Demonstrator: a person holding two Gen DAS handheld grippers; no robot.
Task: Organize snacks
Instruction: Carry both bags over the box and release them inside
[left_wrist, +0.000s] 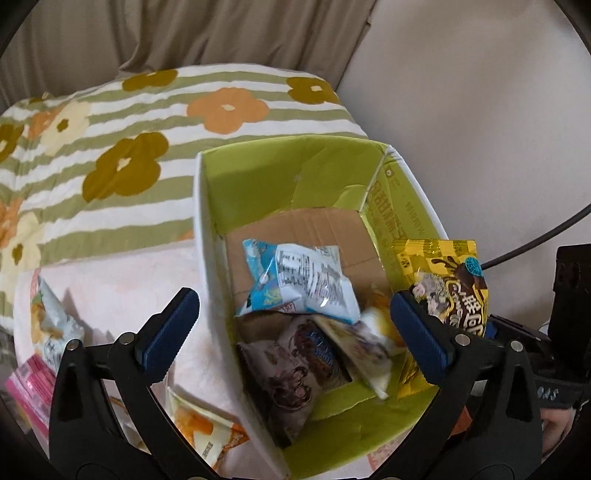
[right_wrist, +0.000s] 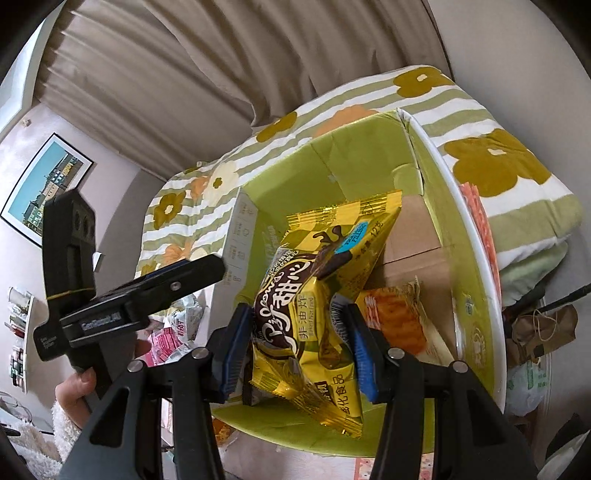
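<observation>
Snacks going into the green box

Our left hand-held gripper (left_wrist: 291, 325) is spread wide over the box (left_wrist: 207, 206), pinching nothing; inside lies a blue bag (left_wrist: 299, 280). Our right hand-held gripper (right_wrist: 295, 347) pinches a yellow bag (right_wrist: 317, 295) above the box's right side.

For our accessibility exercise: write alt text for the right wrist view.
The right gripper clamps a yellow snack packet over an open green-lined box holding an orange packet. The left gripper hovers alongside.
</observation>
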